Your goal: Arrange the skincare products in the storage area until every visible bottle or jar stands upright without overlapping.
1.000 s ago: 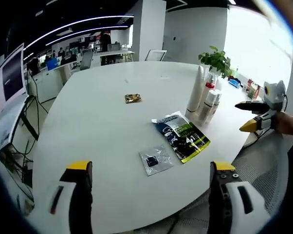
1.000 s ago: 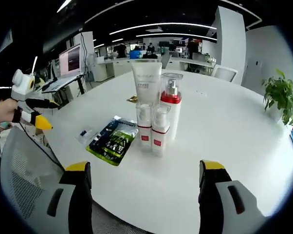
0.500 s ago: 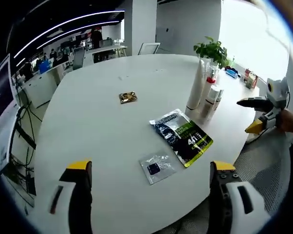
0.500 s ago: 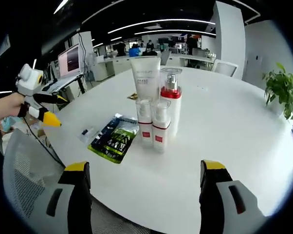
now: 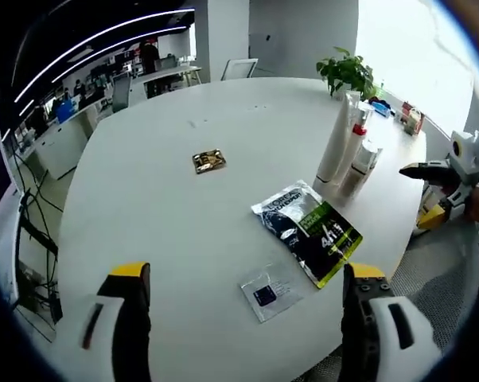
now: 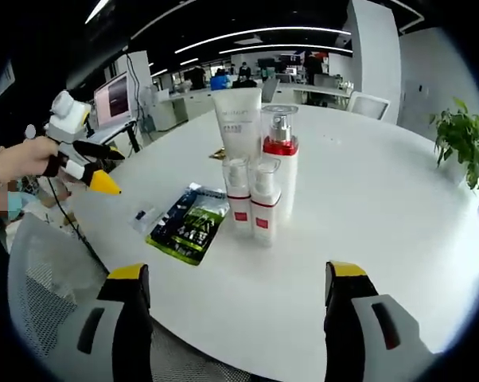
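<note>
On the round white table [image 6: 367, 215], seen from the right gripper view: four skincare containers grouped upright near the middle, ahead of and well apart from the right gripper [image 6: 235, 318], jaws spread wide with nothing between them. At the back left of the group, a tall white tube [image 6: 238, 126] standing on its cap; just beside it on the right, a pump bottle [image 6: 280, 171] with a clear cap and red collar; in front, two small bottles with red bands, the left small bottle [image 6: 238, 196] and the right small bottle [image 6: 265, 204], side by side and touching or nearly so. Left of the group, lying flat, a dark green-and-black sachet [image 6: 188, 224], and further left a small clear packet [image 6: 142, 217]. Beyond that, over the table's edge, the left gripper [image 6: 96, 167] held in a hand [image 6: 25, 159], its yellow-tipped jaws apart. From the left gripper view: own jaws likewise wide apart and empty at the bottom, the left gripper [image 5: 243, 318] well short of everything; the sachet [image 5: 309, 231] and clear packet [image 5: 270, 291] nearest, a small gold-brown packet [image 5: 208, 161] alone toward the table's middle, the bottle group [image 5: 347, 151] standing at the far right side, and a potted plant [image 5: 347, 73] behind it. At the right edge, the right gripper [image 5: 442, 191], jaws parted
</note>
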Action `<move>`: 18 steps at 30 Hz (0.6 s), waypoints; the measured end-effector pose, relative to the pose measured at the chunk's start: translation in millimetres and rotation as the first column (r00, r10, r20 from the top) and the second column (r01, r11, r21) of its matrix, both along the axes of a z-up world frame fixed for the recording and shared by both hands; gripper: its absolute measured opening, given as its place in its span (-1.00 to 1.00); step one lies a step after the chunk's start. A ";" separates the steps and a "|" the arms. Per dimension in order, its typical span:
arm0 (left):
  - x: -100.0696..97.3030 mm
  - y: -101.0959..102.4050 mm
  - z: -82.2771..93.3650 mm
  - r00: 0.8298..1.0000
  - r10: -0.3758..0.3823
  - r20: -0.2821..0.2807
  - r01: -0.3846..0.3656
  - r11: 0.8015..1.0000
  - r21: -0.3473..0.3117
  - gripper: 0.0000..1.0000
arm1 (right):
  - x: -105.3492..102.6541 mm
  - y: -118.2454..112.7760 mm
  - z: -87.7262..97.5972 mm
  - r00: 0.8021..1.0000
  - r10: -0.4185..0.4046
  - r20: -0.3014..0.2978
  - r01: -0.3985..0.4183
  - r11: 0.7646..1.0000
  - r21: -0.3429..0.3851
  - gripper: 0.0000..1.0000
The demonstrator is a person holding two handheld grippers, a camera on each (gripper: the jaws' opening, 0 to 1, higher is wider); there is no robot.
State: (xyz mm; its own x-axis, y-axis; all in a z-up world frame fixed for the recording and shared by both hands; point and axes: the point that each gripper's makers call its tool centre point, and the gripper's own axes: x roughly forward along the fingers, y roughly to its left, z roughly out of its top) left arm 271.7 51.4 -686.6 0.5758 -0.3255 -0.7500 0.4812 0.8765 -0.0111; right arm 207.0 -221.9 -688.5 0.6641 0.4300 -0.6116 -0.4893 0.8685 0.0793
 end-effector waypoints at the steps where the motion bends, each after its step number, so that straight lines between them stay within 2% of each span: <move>1: 1.0 -0.3 0.4 1.000 -0.004 -0.005 0.004 1.000 0.004 0.98 | 0.1 -0.4 -0.1 1.000 -0.002 0.001 0.002 1.000 -0.001 0.82; 10: 26.9 -3.4 -4.8 0.999 -0.025 -0.034 0.026 0.999 0.031 0.98 | -0.1 -2.6 -1.5 1.000 -0.016 -0.006 0.016 1.000 0.003 0.82; 18: 52.4 -10.4 -12.6 0.994 -0.088 -0.066 0.092 0.994 0.059 0.98 | 0.9 -5.9 -2.5 0.999 -0.031 -0.009 0.031 1.000 0.005 0.82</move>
